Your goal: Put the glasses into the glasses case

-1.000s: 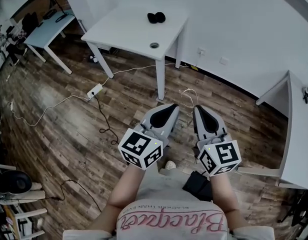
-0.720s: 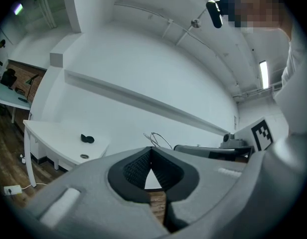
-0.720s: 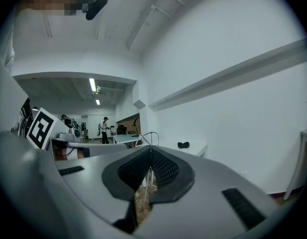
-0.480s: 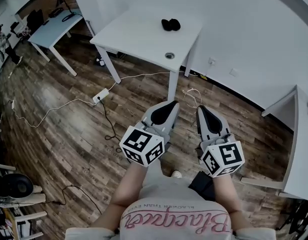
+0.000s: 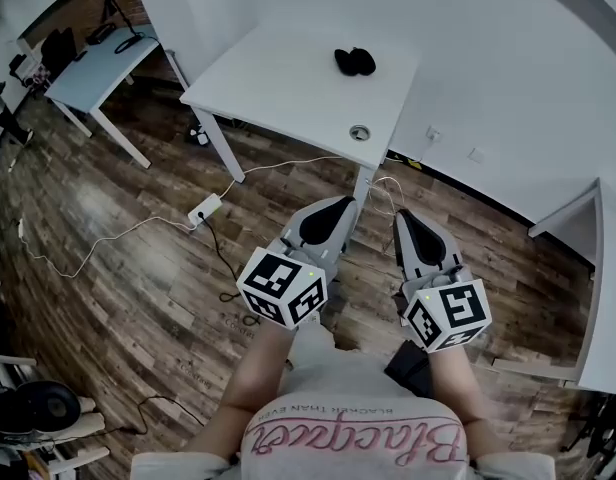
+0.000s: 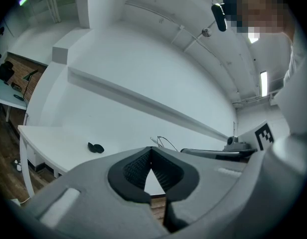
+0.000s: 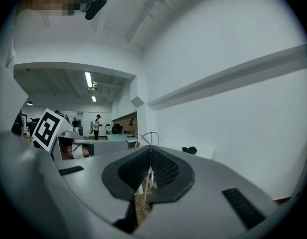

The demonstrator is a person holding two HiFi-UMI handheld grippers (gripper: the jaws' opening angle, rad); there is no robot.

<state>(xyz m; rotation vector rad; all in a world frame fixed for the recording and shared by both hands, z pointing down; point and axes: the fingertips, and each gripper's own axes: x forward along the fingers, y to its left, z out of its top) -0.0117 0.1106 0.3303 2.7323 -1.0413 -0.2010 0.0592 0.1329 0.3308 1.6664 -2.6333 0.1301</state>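
Table (image 5: 288,78) nearer than before. Dark item (image 5: 355,61) on it lies left-right. My left gripper (image 5: 336,203) and right gripper (image 5: 401,216): both closed, empty.

The tabletop (image 5: 278,83) is nearly bare: one dark item (image 5: 355,61) sits toward the wall, and a grommet (image 5: 360,132) by the near edge (the two well apart). Open air separates it from the left tongs (image 5: 338,208) and right tongs (image 5: 403,220) — cables (image 5: 288,162) keep to the floor (image 5: 118,298).
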